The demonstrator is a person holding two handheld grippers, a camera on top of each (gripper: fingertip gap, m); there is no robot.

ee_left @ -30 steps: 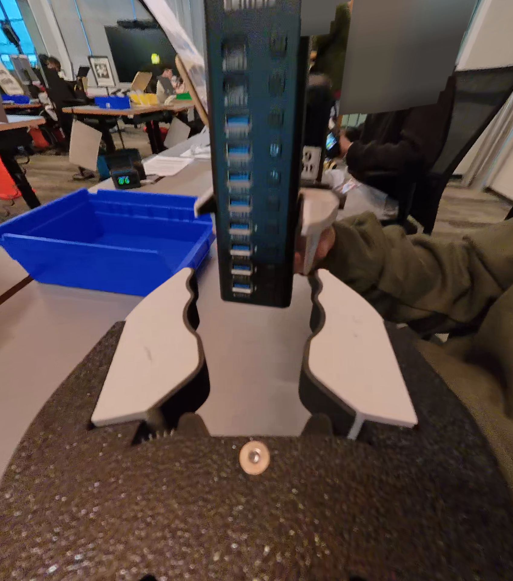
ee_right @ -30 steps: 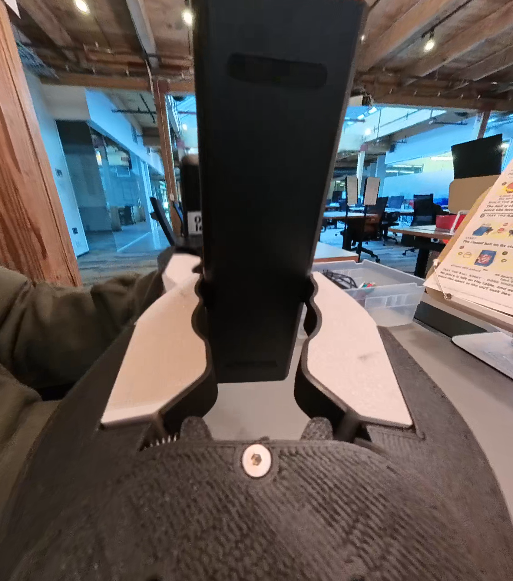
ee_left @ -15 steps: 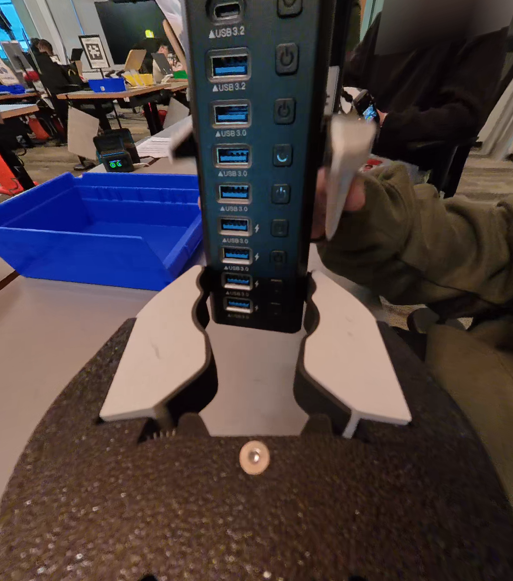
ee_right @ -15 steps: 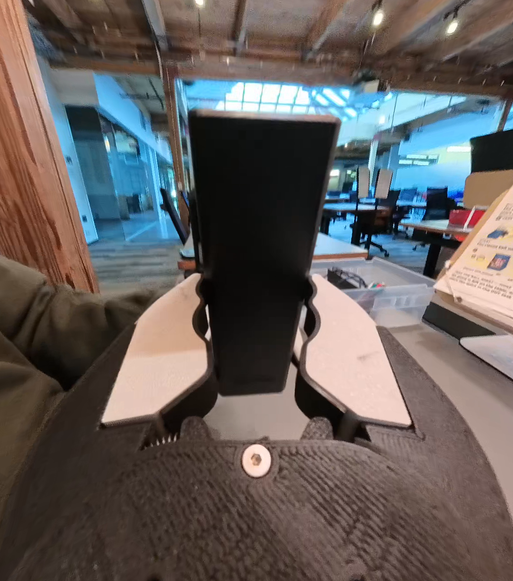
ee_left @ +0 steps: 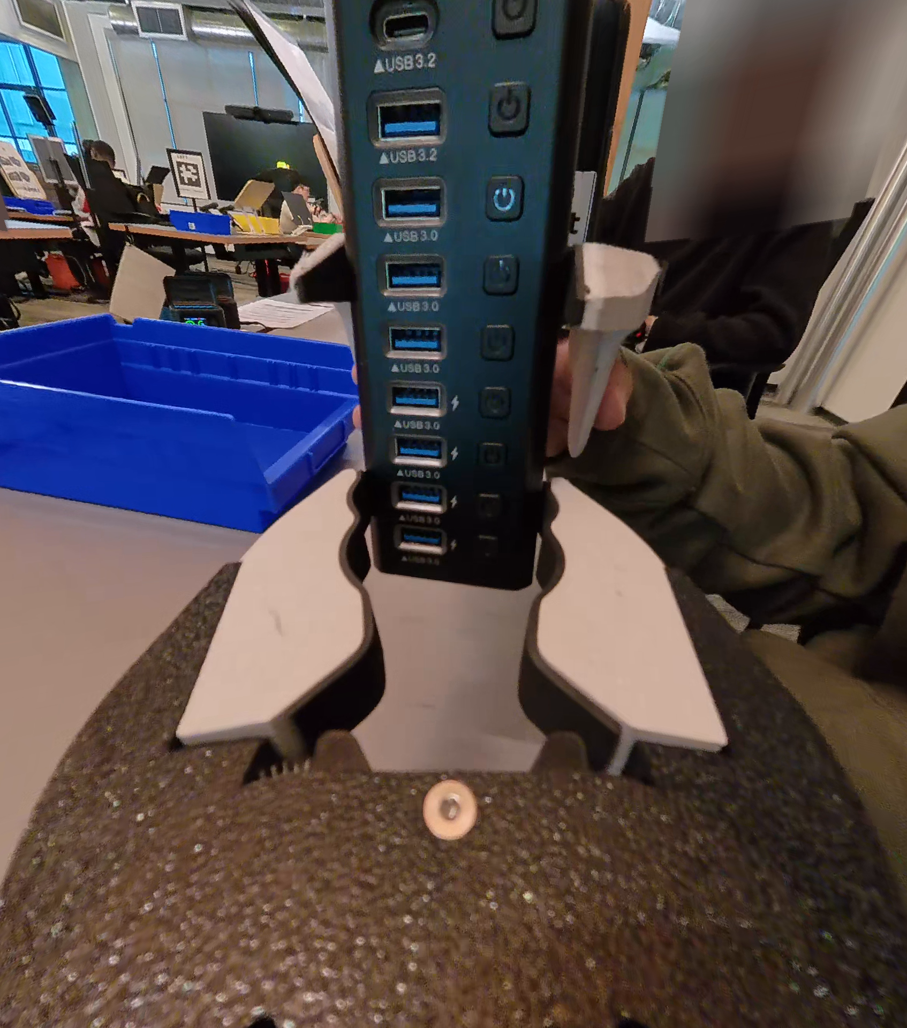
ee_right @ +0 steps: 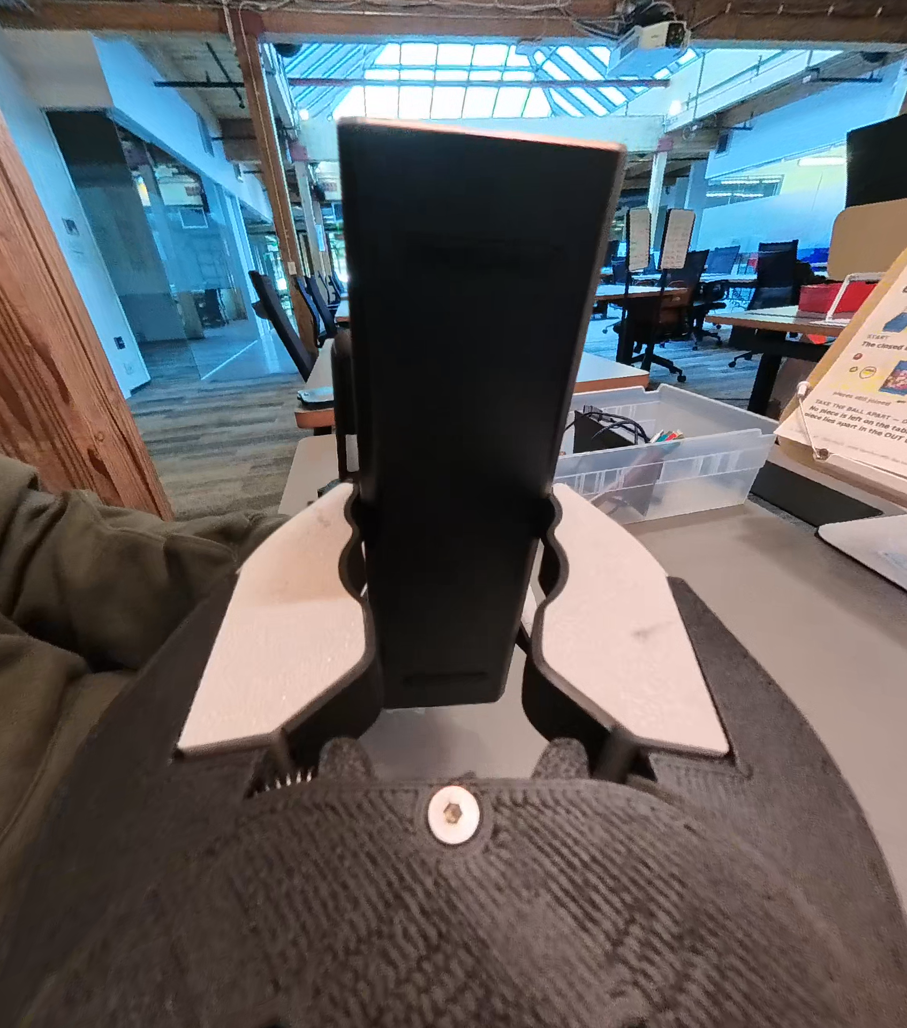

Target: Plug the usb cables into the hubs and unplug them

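Note:
A long black USB hub [ee_left: 451, 311] stands upright above the grey table [ee_left: 51, 612], its row of blue ports facing the left wrist view. My left gripper [ee_left: 451, 500] is shut on the hub's lower end. My right gripper [ee_right: 451, 500] is shut on the hub from the opposite side, and its view shows the hub's plain black back [ee_right: 468, 389]. In the left wrist view the right gripper's fingertips [ee_left: 607, 289] clamp the hub's edges about halfway up. No cable is plugged into the ports that show.
An empty blue bin [ee_left: 134, 411] sits on the table left of the hub. A clear bin [ee_right: 662, 445] holding dark cables stands behind it in the right wrist view, beside an instruction sheet on a stand [ee_right: 885, 361]. A green sleeve [ee_left: 746, 473] is at the right. The grippers' ends are close to 6 centimetres from one another.
The hub's lower end has come down between my left fingers, which have closed on it. In the right wrist view the hub has slid lower, so its top end now shows.

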